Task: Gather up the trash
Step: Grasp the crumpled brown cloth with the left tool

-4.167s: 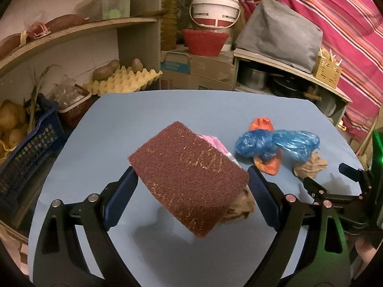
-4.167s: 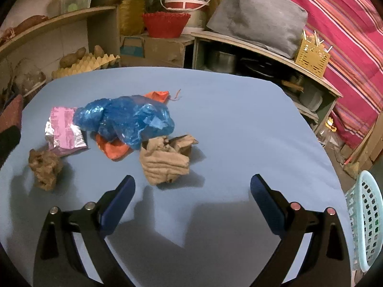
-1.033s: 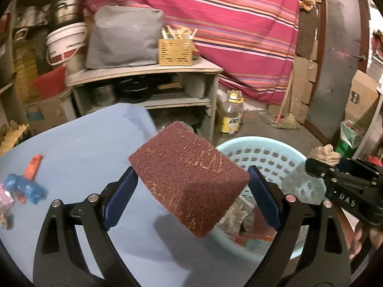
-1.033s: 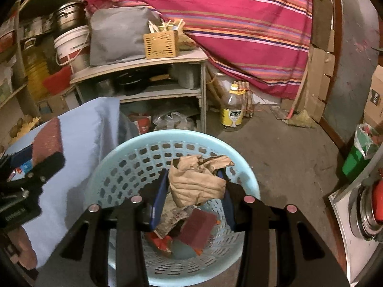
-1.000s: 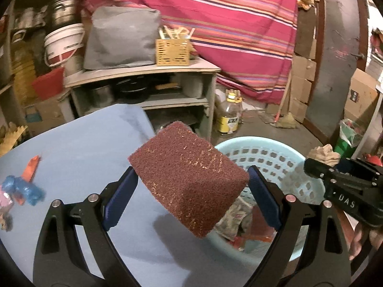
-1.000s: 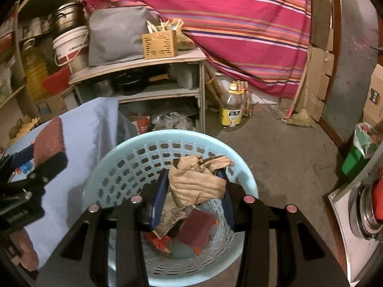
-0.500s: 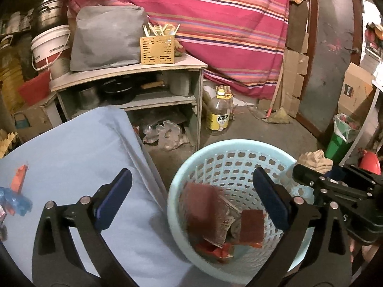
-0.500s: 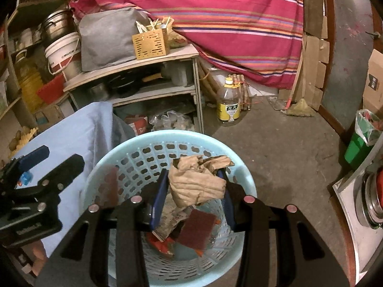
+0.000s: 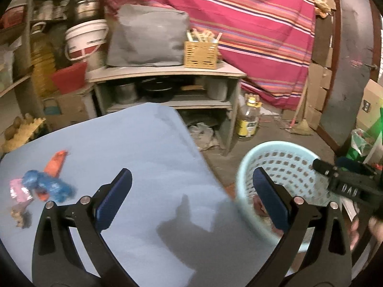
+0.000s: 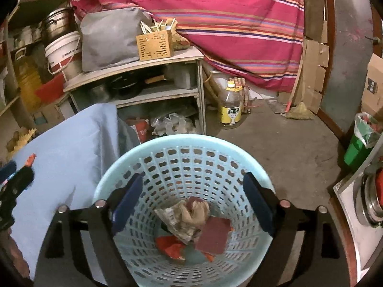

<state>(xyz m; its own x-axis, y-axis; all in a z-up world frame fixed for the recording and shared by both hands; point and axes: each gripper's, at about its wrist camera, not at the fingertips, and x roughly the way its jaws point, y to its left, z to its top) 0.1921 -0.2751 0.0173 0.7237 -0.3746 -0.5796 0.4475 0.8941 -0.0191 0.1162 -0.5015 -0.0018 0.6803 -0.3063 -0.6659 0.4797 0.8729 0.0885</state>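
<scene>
Our right gripper (image 10: 191, 201) hangs over the pale blue basket (image 10: 241, 148) on the floor just off the table's right edge, and its jaws are opening with nothing between them. Inside the basket lie a crumpled brown paper (image 10: 194, 211), a dark red scouring pad (image 10: 214, 235) and some orange scraps (image 10: 171, 246). Our left gripper (image 9: 191, 196) is spread wide and empty above the blue table (image 9: 134, 143), near its right edge.

What is left to collect sits close to the table's left edge: a crumpled blue plastic bag (image 9: 53, 185), an orange wrapper (image 9: 56, 161) poking out behind it, a pink packet (image 9: 18, 191) touching the bag's left side, and a small brown wad (image 9: 20, 212) just in front of the packet.

We judge all of these to be light and soft. The bag should crush easily and may slip, so we would take it across its bulkiest part, with the fingers low against the table. It overlaps the orange wrapper, so one may drag the other along. The packet lies flat and is likely slick; an edge or raised corner looks the best hold. The brown wad looks firm enough to pinch across its middle.
</scene>
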